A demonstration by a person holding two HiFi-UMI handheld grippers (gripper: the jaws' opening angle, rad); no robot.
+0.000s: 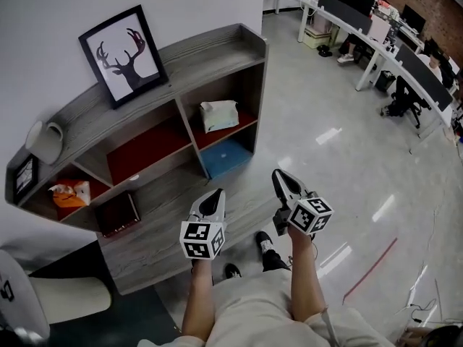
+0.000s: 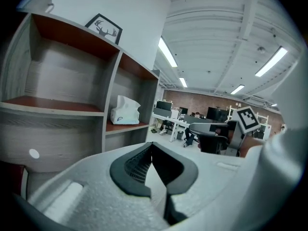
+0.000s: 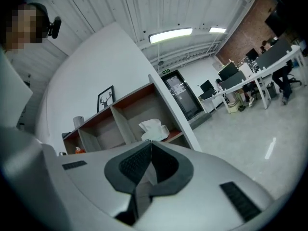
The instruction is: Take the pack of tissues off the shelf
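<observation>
Left gripper [image 1: 214,194] and right gripper [image 1: 281,176] are both pressed together, empty — tissues [image 1: 219,114] sit ahead on the shelf [image 1: 217,49], my right gripper aimed nearly straight at them.

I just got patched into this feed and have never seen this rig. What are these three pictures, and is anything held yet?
There is no robot arm: a person carries a two-fingered gripper in each hand. The head view looks down from the person's head at the left gripper and right gripper; the marker cubes are part of them. The other two pictures come from a camera on each gripper, looking along its fingers. Both pairs of fingers are closed on nothing. The pack of tissues sits untouched in the upper right compartment of the shelf, ahead of both grippers. A deer picture stands on top.
</observation>
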